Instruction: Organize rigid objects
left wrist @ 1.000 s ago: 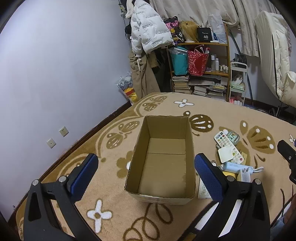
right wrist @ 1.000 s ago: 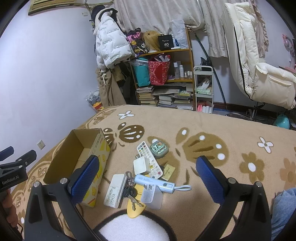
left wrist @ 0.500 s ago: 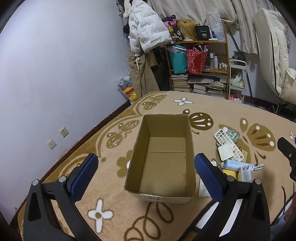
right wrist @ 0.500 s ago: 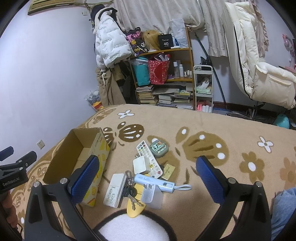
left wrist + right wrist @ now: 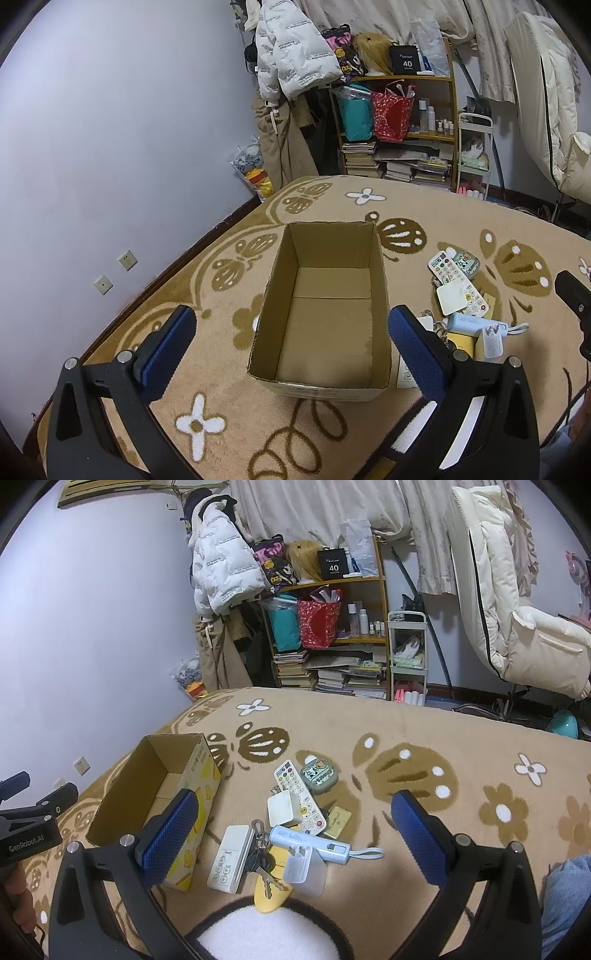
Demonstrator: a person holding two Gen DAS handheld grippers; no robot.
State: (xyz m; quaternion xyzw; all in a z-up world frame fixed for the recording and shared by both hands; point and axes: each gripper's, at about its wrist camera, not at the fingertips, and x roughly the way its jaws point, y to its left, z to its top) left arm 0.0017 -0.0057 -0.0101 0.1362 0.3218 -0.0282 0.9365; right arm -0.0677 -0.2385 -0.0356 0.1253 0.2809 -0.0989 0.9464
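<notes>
Cardboard box (image 5: 325,314) sits slightly lower than a second ago; both my jaws gape wide, empty, above the carpet (image 5: 424,746).

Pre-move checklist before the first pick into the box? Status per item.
1. Open brown cardboard box upright, inside bare: ok.
2. Right claw open, holding nothing: ok.
3. Left claw open, holding nothing: ok.
4. Pale blue cylindrical power bank on top of the pile, reachable: ok.
5. White button remote control free: not ok, the white square charger lies on it.
6. Silver keys free of neighbours: cannot tell.
</notes>
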